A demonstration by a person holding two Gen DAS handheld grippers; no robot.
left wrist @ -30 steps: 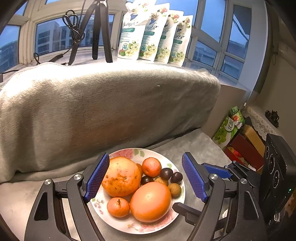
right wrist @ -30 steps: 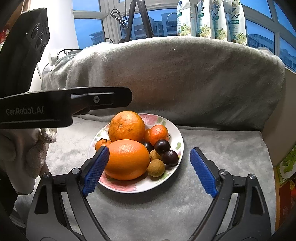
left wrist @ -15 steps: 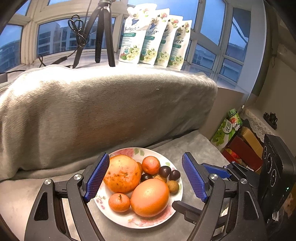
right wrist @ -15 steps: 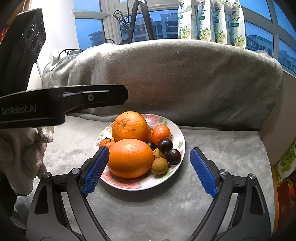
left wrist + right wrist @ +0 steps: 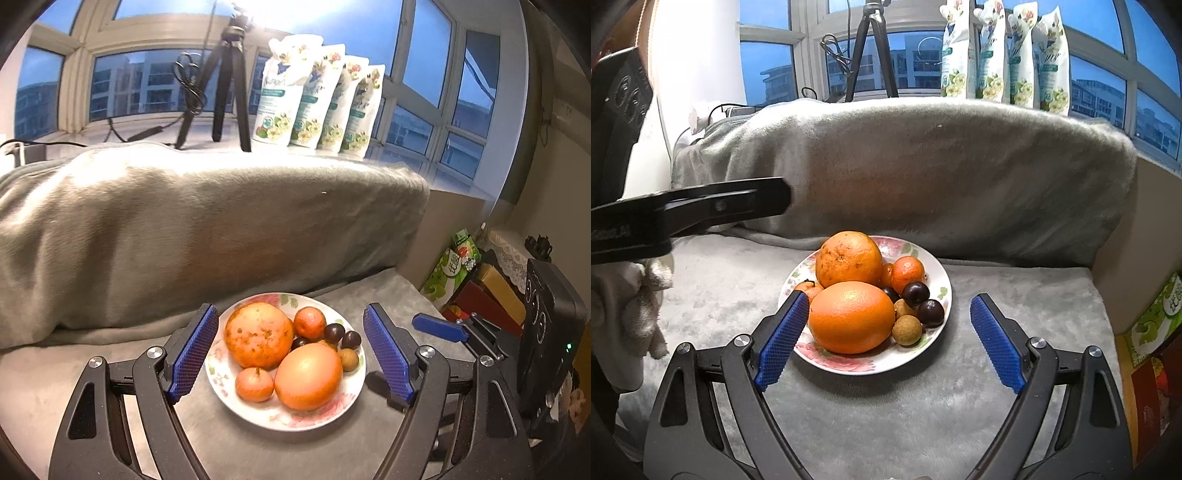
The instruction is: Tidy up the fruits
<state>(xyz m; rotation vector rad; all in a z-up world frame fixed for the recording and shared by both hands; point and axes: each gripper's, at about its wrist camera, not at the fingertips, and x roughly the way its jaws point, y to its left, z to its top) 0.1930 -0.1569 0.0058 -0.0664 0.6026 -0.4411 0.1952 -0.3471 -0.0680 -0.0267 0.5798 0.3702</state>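
- The floral plate (image 5: 295, 417) of fruits sits on a grey plush cover (image 5: 923, 406), close to the draped backrest (image 5: 942, 177) at the cover's rear edge.
- The left tongs (image 5: 291, 352) stand wide apart with nothing held; the plate shows between and beyond the blue pads (image 5: 192, 352).
- The right tongs (image 5: 888, 338) are also spread wide and empty; the left pad overlaps the plate's near-left rim, the right pad is clear of it.
- On the plate: two large oranges (image 5: 851, 316), small mandarins (image 5: 908, 273), dark plums (image 5: 916, 292), brown longans (image 5: 907, 329).
- White lettering on the left tongs' black arm is blurred in the right view.
- Pouches (image 5: 317, 107) on the windowsill carry script too small to read; the green carton (image 5: 450, 266) shows unclear characters.
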